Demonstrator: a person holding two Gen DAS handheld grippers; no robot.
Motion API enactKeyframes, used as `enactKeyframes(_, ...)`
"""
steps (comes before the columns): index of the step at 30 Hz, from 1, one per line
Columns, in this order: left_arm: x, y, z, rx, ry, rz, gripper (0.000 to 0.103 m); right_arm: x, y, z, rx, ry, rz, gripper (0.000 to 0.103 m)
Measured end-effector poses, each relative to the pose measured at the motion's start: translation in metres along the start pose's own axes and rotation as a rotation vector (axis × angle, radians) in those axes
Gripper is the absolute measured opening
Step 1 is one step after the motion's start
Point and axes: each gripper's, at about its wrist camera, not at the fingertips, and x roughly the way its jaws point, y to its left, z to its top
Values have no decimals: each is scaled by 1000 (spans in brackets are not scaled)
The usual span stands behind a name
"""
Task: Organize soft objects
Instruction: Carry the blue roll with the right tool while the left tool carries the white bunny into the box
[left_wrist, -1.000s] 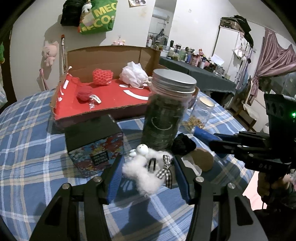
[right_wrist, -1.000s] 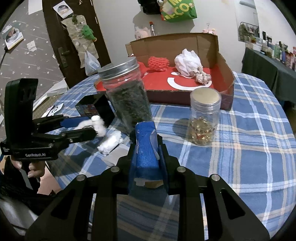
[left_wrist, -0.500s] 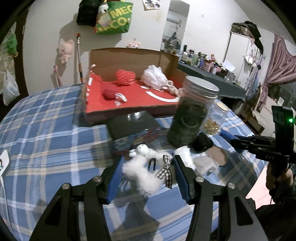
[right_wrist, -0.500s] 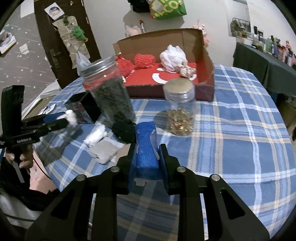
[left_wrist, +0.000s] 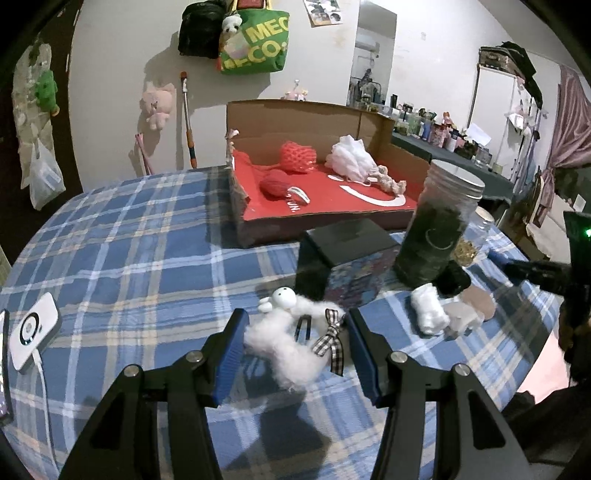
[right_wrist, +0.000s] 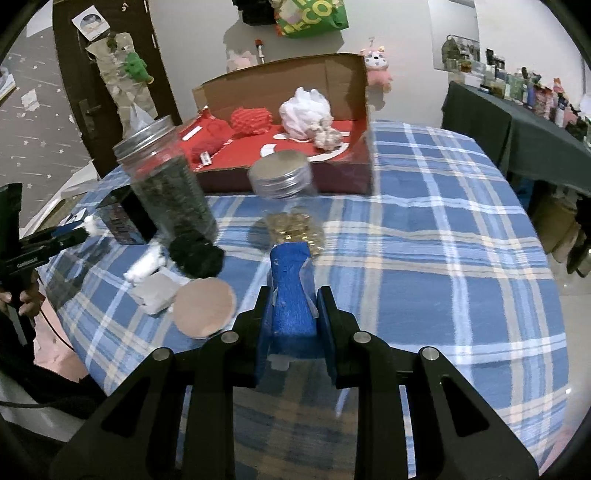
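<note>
1. Blue plaid cloth covers the round tabletop, in a cluttered room with a green bag hung on the white wall behind.
2. At the far side sits an open cardboard box with a red floor. Inside lie a red mesh pouf, a red yarn ball and a white mesh pouf.
3. The left tool is clenched on a fluffy white plush toy with a checked bow, gripping it from both sides above the cloth.
4. The right tool is fully clenched with nothing between its blue-padded fingers.
5. Near the tabletop's front edge, a tall jar of dark contents stands beside a smaller jar of golden bits and a dark patterned box.
6. In front of the tall jar lie a black fuzzy ball, a small white soft roll, a pale square pad and a round tan pad.
7. A white device with a cable lies at the left edge.
</note>
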Motion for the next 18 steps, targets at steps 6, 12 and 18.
enactKeyframes(6,11,11,6,19,1,-29,56,2,-18,10,-26,-4,-33,23)
enactKeyframes(12,21,23,17,42,-2,-48,56,6,-31,21,-66,-4,-55,23)
enactKeyframes(18,27,29,30,77,-10,-70,56,14,-42,37,-105,6,-27,23)
